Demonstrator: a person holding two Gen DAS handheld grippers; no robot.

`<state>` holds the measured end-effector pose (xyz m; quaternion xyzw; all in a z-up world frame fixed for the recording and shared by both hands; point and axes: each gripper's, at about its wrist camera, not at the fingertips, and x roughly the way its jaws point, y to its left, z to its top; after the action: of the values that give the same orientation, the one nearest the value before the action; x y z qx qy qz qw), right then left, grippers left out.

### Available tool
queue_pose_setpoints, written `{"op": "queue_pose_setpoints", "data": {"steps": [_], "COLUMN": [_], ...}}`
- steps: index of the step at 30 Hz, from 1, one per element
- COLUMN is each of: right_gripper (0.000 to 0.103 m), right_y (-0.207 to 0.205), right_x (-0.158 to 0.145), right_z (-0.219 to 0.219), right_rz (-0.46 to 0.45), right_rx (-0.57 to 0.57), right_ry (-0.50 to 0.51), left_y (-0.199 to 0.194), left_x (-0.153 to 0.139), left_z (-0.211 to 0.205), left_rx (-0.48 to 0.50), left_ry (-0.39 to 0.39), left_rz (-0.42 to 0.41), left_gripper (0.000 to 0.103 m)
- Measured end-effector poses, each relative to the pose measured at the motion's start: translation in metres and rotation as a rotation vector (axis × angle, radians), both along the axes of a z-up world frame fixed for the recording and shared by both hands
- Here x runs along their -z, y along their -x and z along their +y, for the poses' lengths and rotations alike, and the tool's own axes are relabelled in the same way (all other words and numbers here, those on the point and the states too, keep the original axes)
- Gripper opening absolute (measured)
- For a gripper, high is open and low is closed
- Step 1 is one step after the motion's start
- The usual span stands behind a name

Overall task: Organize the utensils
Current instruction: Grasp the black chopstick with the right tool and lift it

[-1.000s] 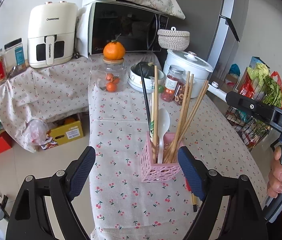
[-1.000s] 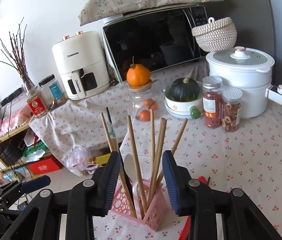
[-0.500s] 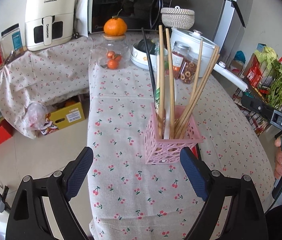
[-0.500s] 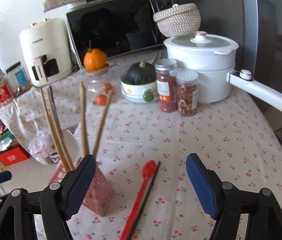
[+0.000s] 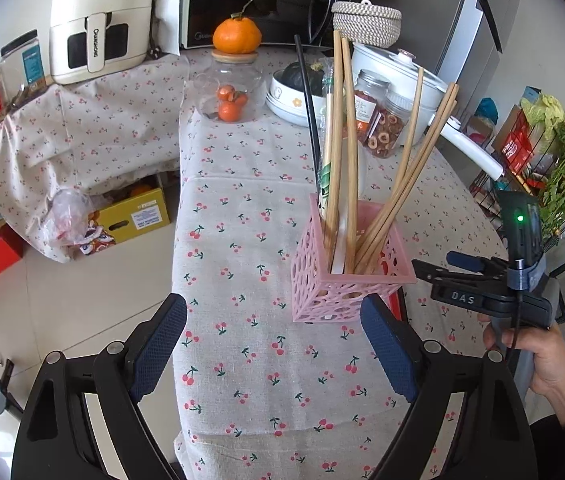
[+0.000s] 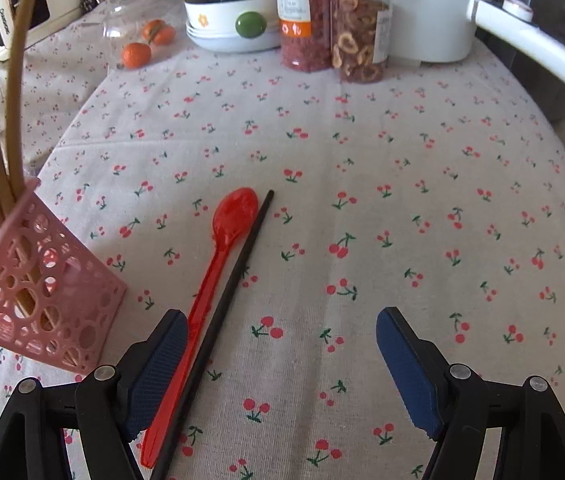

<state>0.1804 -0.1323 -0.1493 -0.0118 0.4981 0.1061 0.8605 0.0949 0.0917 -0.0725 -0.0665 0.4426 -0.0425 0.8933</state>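
Right tool (image 6: 282,364) low over bench (image 6: 402,168), jaws just opened wide, nothing between pads; left pad beside red spoon (image 6: 218,264) and black chopstick (image 6: 222,304), both flat w/ pink holder (image 6: 42,292) to their left. Best approach: shift left, straddle one handle, pinch mid-shaft. Left tool (image 5: 274,352) spread, empty, short of holder.

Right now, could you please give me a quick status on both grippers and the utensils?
Left gripper open, empty. Right gripper open, just widened, over red spoon and black chopstick on the cloth. Pink holder close beside them.
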Motion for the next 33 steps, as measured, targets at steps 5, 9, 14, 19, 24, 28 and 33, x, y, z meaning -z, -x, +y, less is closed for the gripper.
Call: {"op": "queue_pose_setpoints", "data": {"steps": [5, 9, 14, 19, 24, 28, 33], "right_gripper": [0.082, 0.082, 0.079, 0.061, 0.027, 0.011, 0.004], "right_y": [-0.008, -0.013, -0.015, -0.014, -0.010, -0.006, 0.004], "right_x": [0.012, 0.021, 0.023, 0.020, 0.017, 0.018, 0.018], "right_z": [0.014, 0.018, 0.017, 0.015, 0.014, -0.003, -0.027], "right_rz": [0.030, 0.059, 0.070, 0.085, 0.121, 0.174, 0.244], "right_rx": [-0.015, -0.007, 0.008, 0.018, -0.010, 0.002, 0.030], "right_ry": [0.049, 0.077, 0.064, 0.067, 0.037, -0.045, -0.155], "left_y": [0.003, 0.004, 0.005, 0.007, 0.010, 0.015, 0.024], "left_x": [-0.002, -0.001, -0.001, -0.002, -0.002, -0.001, 0.002], "left_z": [-0.004, -0.005, -0.008, -0.011, -0.019, -0.030, -0.059], "left_rx": [0.024, 0.033, 0.041, 0.047, 0.067, 0.084, 0.146], "left_ry": [-0.001, -0.005, -0.014, -0.031, -0.039, -0.050, -0.050], "left_rz": [0.001, 0.006, 0.010, 0.002, -0.001, -0.001, 0.005], "left_gripper": [0.090, 0.090, 0.090, 0.090, 0.090, 0.090, 0.090]}}
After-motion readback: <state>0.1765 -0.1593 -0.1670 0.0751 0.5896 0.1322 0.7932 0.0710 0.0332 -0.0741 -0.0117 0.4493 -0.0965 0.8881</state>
